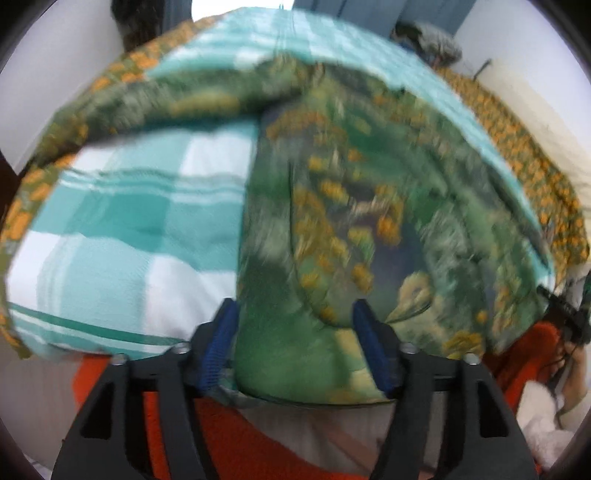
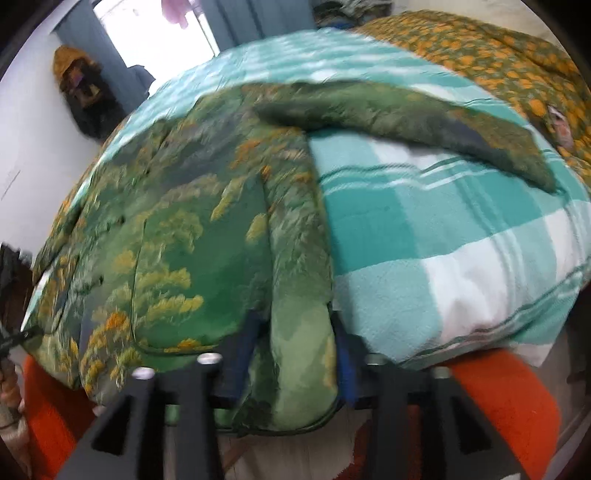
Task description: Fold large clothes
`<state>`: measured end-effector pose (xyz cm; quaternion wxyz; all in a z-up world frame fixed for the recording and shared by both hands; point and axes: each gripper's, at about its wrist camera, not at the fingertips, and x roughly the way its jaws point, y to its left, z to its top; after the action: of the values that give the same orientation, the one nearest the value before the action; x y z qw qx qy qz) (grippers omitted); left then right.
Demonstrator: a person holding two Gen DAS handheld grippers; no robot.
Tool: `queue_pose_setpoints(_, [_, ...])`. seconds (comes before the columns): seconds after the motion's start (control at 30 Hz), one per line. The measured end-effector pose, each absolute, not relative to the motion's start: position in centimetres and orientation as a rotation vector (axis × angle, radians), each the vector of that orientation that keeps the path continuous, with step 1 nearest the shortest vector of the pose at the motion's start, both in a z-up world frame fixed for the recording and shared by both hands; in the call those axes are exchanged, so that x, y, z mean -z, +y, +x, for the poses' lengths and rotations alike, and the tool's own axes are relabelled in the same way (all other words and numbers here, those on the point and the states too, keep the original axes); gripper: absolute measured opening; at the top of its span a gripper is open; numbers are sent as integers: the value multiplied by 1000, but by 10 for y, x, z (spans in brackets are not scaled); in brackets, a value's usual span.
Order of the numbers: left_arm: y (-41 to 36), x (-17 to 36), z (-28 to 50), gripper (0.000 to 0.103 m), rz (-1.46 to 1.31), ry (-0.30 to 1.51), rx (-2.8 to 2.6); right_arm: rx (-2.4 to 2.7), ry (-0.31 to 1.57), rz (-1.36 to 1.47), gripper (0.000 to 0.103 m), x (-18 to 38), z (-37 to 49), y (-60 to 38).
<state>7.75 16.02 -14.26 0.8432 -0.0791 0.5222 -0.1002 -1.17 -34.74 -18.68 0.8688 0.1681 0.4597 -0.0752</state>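
Observation:
A large green garment with a yellow-orange leafy print (image 1: 351, 206) lies spread on a teal and white checked blanket (image 1: 122, 221) on a bed. One sleeve stretches out to the left in the left wrist view (image 1: 155, 99) and to the right in the right wrist view (image 2: 406, 114). My left gripper (image 1: 299, 347) holds the garment's near hem between its blue pads (image 1: 218, 343). My right gripper (image 2: 299, 354) holds a bunched fold of the same garment (image 2: 166, 240) at the bed's near edge. Both views are motion-blurred.
An orange-flowered bedspread (image 2: 491, 55) lies beyond the blanket. An orange-red cover (image 2: 506, 398) hangs under the blanket at the near edge. A curtained window (image 2: 155, 33) and a white wall stand behind the bed. The other gripper (image 1: 569, 317) shows at the right edge of the left wrist view.

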Motion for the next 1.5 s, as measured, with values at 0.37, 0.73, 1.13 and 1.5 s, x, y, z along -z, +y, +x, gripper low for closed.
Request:
queue_pose_setpoints(0.37, [110, 94, 92, 98, -166, 925, 285, 203, 768, 171, 67, 129, -19, -307])
queue_pose_setpoints(0.73, [27, 205, 121, 98, -44, 1123, 207, 57, 885, 27, 67, 183, 22, -238])
queue_pose_setpoints(1.13, [13, 212, 112, 103, 92, 1089, 217, 69, 965, 13, 70, 220, 23, -235])
queue_pose_setpoints(1.5, [7, 214, 112, 103, 140, 1082, 203, 73, 970, 25, 71, 225, 27, -235])
